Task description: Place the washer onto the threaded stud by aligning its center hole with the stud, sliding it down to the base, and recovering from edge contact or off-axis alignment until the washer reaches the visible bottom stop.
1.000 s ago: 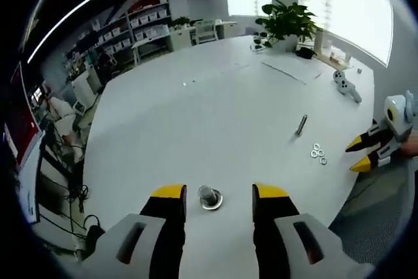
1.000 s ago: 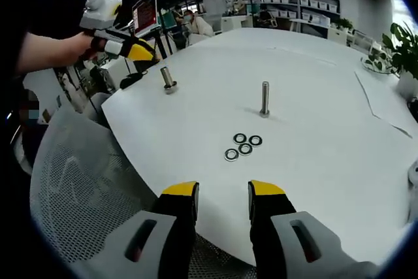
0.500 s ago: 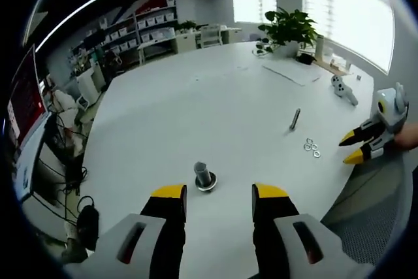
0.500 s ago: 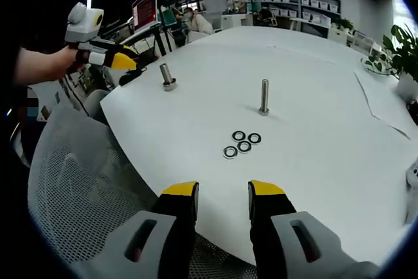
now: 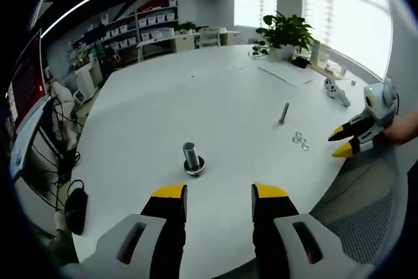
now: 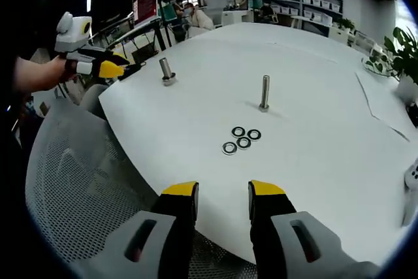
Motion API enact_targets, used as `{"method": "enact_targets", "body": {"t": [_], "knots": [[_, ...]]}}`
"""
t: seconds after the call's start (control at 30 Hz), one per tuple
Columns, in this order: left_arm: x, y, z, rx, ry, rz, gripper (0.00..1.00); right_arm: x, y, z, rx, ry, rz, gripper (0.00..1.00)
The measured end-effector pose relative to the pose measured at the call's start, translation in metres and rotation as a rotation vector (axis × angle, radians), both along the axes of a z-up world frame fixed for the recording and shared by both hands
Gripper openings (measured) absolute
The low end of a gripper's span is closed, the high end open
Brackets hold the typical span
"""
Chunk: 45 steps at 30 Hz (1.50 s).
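Several dark ring washers point(image 6: 239, 140) lie in a cluster on the white round table point(image 6: 313, 115), in front of an upright threaded stud point(image 6: 264, 92). A shorter stud with a wide base point(image 6: 166, 70) stands near the table's left edge. My right gripper point(image 6: 223, 191) is open and empty, hanging off the near table edge, short of the washers. My left gripper point(image 5: 212, 194) is open and empty too, just behind the short stud point(image 5: 191, 158). The left gripper view holds the tall stud point(image 5: 284, 112), the washers point(image 5: 299, 140) and the right gripper point(image 5: 343, 142) farther right.
A mesh office chair point(image 6: 78, 181) stands below the table edge on the left. Papers point(image 5: 287, 73), a white controller point(image 5: 336, 91) and a potted plant point(image 5: 285, 31) sit at the far side of the table. Shelves and desks line the back of the room.
My left gripper has drawn back from the short stud, which now lies farther ahead of its jaws. The right gripper has barely moved. Neither has taken hold of anything.
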State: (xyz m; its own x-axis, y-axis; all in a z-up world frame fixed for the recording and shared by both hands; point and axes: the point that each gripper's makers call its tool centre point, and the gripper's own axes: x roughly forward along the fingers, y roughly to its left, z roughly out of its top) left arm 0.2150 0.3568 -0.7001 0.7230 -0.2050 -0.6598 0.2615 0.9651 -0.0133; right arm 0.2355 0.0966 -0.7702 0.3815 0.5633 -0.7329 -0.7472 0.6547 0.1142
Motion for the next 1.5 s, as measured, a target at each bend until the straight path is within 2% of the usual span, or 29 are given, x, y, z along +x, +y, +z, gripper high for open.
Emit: {"method": "enact_targets", "body": {"t": [0.23, 0.5, 0.77, 0.93, 1.0, 1.2, 1.5], "knots": [[-0.006, 0.000, -0.002, -0.019, -0.014, -0.007, 0.37, 0.000, -0.002, -0.003, -0.021, 0.001, -0.002, 0.33], [-0.014, 0.001, -0.011, -0.055, -0.001, -0.003, 0.37, -0.001, -0.004, -0.006, -0.049, 0.008, 0.002, 0.33], [-0.031, -0.005, -0.024, -0.057, 0.026, -0.022, 0.37, 0.000, -0.007, -0.009, -0.070, 0.009, -0.005, 0.33], [-0.038, -0.004, -0.025, -0.062, 0.024, -0.025, 0.36, 0.002, -0.011, -0.010, -0.079, 0.012, -0.026, 0.33], [-0.039, -0.002, -0.024, -0.079, 0.019, -0.006, 0.36, 0.003, -0.013, -0.010, -0.084, 0.014, -0.034, 0.33], [-0.036, -0.002, -0.023, -0.074, -0.005, -0.013, 0.34, 0.005, -0.017, -0.010, -0.092, 0.010, -0.064, 0.34], [-0.033, -0.002, -0.023, -0.068, -0.041, -0.022, 0.32, 0.001, -0.017, -0.014, -0.140, 0.010, -0.027, 0.34]]}}
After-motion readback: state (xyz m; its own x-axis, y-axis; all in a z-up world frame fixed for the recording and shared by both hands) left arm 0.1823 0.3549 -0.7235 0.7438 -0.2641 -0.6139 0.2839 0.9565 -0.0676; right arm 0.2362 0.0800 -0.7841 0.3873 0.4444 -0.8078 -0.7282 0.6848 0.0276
